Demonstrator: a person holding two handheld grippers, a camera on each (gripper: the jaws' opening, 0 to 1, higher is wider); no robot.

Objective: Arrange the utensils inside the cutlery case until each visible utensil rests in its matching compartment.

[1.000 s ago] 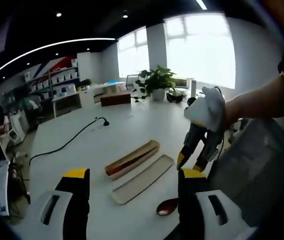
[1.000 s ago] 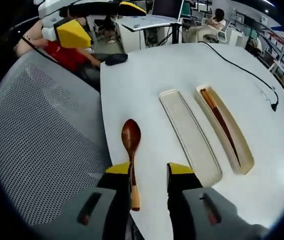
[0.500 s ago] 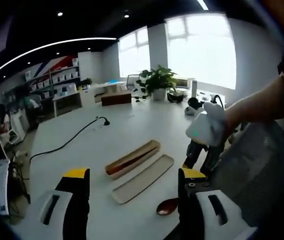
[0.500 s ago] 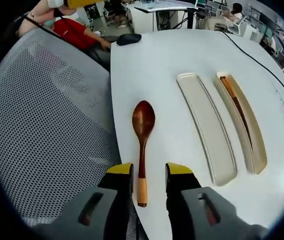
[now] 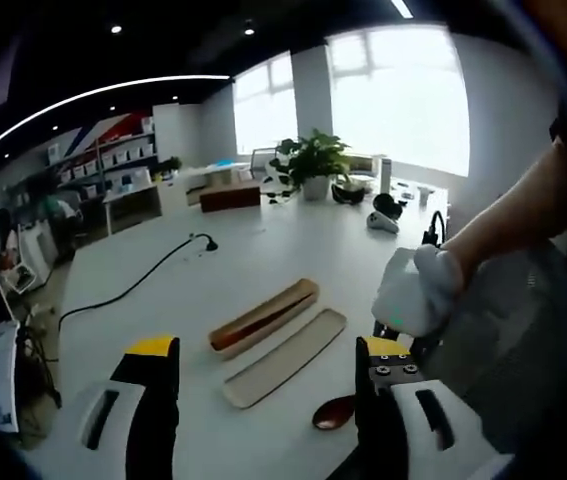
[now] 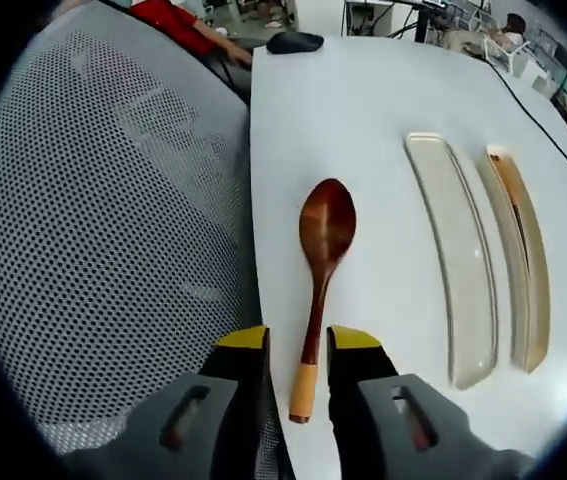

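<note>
A dark wooden spoon (image 6: 325, 232) with a pale handle end lies near the white table's edge (image 6: 263, 180); its bowl (image 5: 334, 412) also peeks out beside my left gripper's right finger. My right gripper (image 6: 299, 342) is open, its yellow-tipped jaws straddling the handle without pressing it. A white-gloved hand (image 5: 415, 292) holds that gripper low over the spoon. The case lies in two halves: an empty cream tray (image 6: 458, 270) (image 5: 285, 357) and a tray holding brown chopsticks (image 6: 523, 262) (image 5: 263, 317). My left gripper (image 5: 265, 352) hovers open above the table with nothing in it.
A grey mesh chair back (image 6: 113, 230) presses against the table's edge beside the spoon. A black mouse (image 6: 293, 42) lies at the far end. A black cable (image 5: 138, 280) runs over the table, and a potted plant (image 5: 313, 165) stands at the back.
My right gripper has come down along the spoon, so the handle now lies between its jaws. The gloved hand has sunk lower in the left gripper view. The left gripper stayed still.
</note>
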